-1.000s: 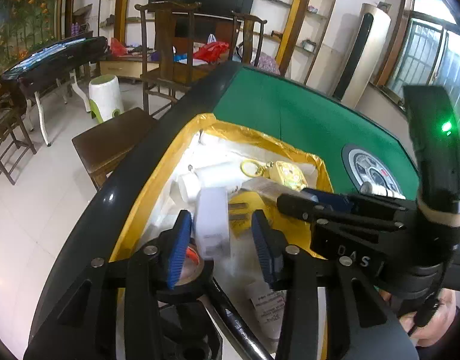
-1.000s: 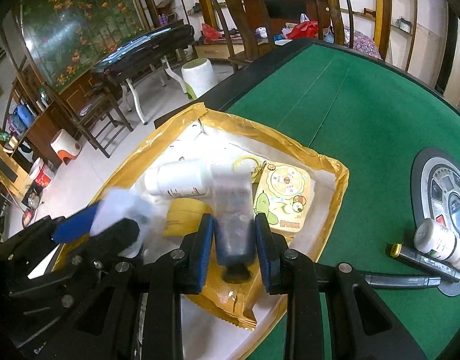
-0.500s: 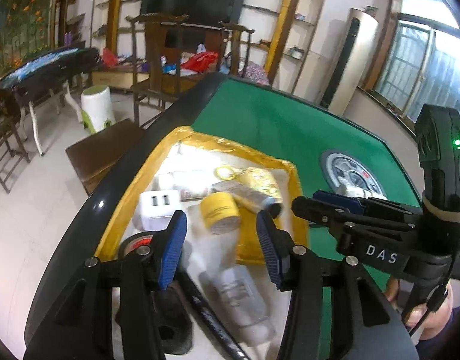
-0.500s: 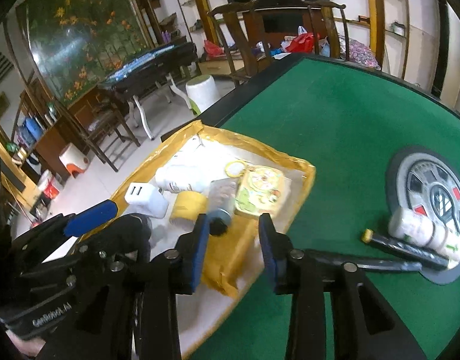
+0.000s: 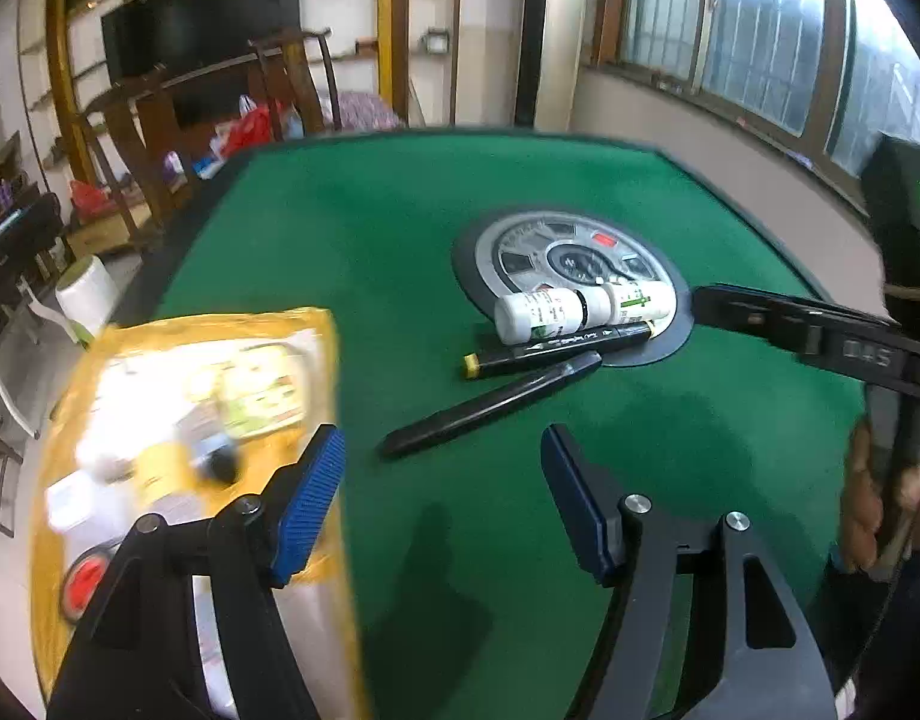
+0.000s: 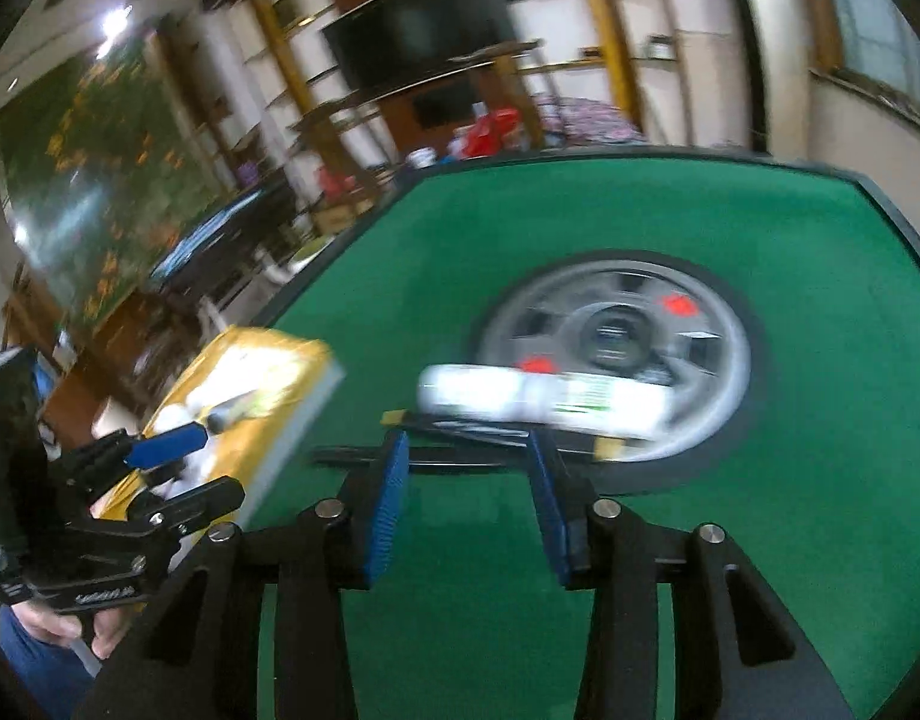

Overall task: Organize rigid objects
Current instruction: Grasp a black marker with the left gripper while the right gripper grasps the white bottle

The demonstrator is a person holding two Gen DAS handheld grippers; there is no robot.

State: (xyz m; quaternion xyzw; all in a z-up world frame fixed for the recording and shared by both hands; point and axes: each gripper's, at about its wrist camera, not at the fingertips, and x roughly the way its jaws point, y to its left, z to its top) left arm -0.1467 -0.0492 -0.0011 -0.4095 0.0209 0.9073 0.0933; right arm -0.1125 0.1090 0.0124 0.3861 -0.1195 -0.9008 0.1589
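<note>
We find the left gripper (image 5: 442, 474) over bare green felt (image 5: 400, 228), its jaws spread wide and just lately opening, nothing between them. The right gripper (image 6: 466, 480) likewise has its jaws apart, just lately opening, with only felt between the blue pads (image 6: 388, 504).

Near the table's centre disc (image 5: 571, 258) lie two white bottles (image 5: 538, 315) on their sides, end to end, the right-hand one with a green label. Touching their near side is a black marker (image 5: 556, 345) with a yellow end cap. Just beside it, nearer us, a second black pen (image 5: 490, 402) lies at a slant on the felt.

At the left edge sits the yellow tray (image 5: 220, 321), blurred. We make out in it a yellow-green card (image 5: 256, 390), a white charger (image 5: 82, 504), a red-centred roll (image 5: 85, 579) and a yellow roll (image 5: 157, 468); other contents are too smeared to tell. The right wrist view is strongly blurred.
</note>
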